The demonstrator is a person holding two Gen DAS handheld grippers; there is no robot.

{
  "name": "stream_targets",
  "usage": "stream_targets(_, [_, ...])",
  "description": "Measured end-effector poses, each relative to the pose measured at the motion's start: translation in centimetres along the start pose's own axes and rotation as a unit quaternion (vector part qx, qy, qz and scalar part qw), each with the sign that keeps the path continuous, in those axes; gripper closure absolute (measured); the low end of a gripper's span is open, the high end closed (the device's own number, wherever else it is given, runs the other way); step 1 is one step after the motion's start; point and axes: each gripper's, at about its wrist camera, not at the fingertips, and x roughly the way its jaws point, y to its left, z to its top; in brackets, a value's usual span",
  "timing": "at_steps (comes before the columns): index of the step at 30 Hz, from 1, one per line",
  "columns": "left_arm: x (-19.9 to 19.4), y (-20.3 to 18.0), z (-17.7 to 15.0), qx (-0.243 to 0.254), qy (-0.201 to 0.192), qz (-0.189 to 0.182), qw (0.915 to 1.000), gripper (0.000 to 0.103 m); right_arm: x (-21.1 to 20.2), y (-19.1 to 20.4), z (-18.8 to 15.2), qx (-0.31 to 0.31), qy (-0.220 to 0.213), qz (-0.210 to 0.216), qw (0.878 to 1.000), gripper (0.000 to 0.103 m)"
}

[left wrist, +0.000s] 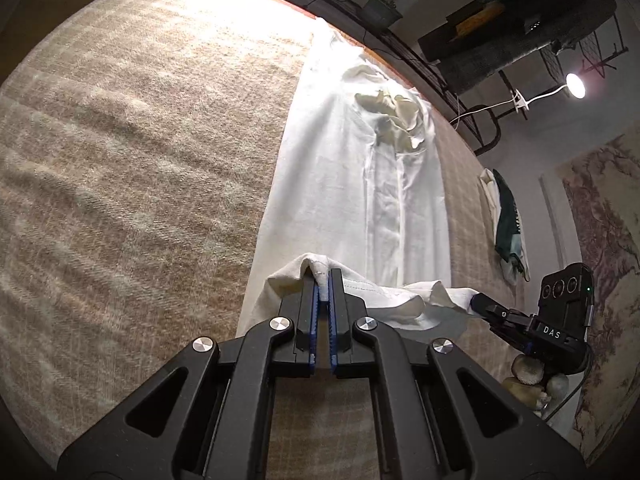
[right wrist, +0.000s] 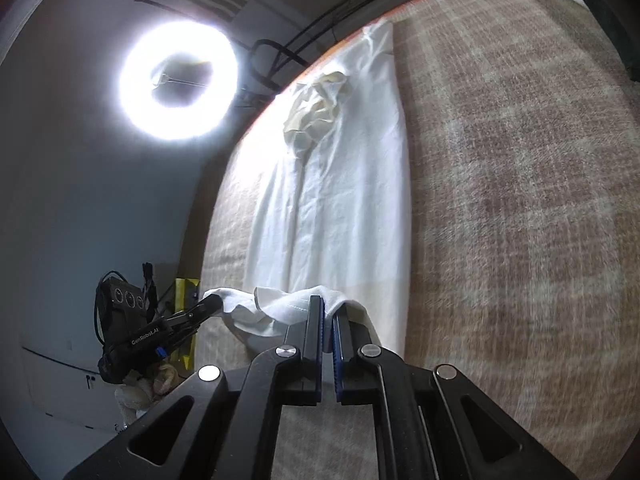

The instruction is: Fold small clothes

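A white shirt [left wrist: 352, 184] lies stretched lengthwise on the beige woven cloth [left wrist: 140, 152], its crumpled collar [left wrist: 394, 120] at the far end. My left gripper [left wrist: 324, 276] is shut on the near hem, lifting a peak of fabric. My right gripper [left wrist: 480, 304] pinches the same hem further right. In the right wrist view the shirt [right wrist: 344, 184] runs away from me, my right gripper [right wrist: 328, 304] is shut on the hem, and my left gripper [right wrist: 214, 302] holds the hem's other corner at the left. The hem sags between them.
A folded white and dark green garment [left wrist: 506, 224] lies at the right edge of the surface. A small lamp [left wrist: 575, 85] and a ring light [right wrist: 178, 80] shine beyond the far edge. A potted plant [left wrist: 380, 4] and dark shelving stand behind.
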Motion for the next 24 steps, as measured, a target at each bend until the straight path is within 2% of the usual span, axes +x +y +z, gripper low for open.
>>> stream_targets(4, [0.5, 0.2, 0.5, -0.005, -0.003, 0.003, 1.0000, 0.101, 0.3, -1.1, 0.4, 0.012, 0.004, -0.006, 1.000, 0.102])
stream_targets(7, [0.4, 0.2, 0.8, -0.004, -0.013, 0.015, 0.9998, 0.101, 0.7, -1.3, 0.8, 0.005, 0.005, -0.011, 1.000, 0.096])
stream_targets(8, [0.2, 0.2, 0.9, -0.002, -0.015, 0.013, 0.9998, 0.094, 0.6, -1.1, 0.9, -0.003, 0.006, -0.017, 1.000, 0.089])
stream_targets(9, [-0.2, 0.0, 0.9, 0.003, -0.021, 0.014, 0.9997, 0.082, 0.5, -0.9, 1.0, -0.010, 0.006, -0.023, 1.000, 0.078])
stream_targets(11, [-1.4, -0.5, 0.9, 0.024, -0.051, 0.024, 0.9981, 0.071, 0.2, -0.3, 1.2, -0.029, -0.003, -0.032, 0.999, 0.077])
stream_targets(12, [-2.1, -0.8, 0.8, 0.039, -0.065, 0.029, 0.9967, 0.071, -0.1, -0.2, 1.1, -0.037, -0.004, -0.032, 0.999, 0.077])
stream_targets(14, [-2.6, -1.3, 0.5, 0.063, -0.070, 0.034, 0.9950, 0.071, -0.7, 0.3, 0.8, -0.058, -0.007, -0.031, 0.998, 0.077])
stream_targets(17, [-2.5, -1.9, -0.2, 0.091, -0.056, 0.034, 0.9937, 0.071, -0.4, 1.3, 0.1, -0.090, 0.012, -0.020, 0.996, 0.079])
stream_targets(21, [-0.6, -2.5, -1.2, 0.117, -0.022, 0.044, 0.9919, 0.071, 2.0, 2.5, -1.3, -0.141, 0.060, -0.039, 0.987, 0.082])
stream_targets(24, [0.7, -2.7, -1.3, 0.118, -0.005, 0.049, 0.9918, 0.071, 4.0, 2.9, -1.9, -0.165, 0.085, -0.064, 0.981, 0.082])
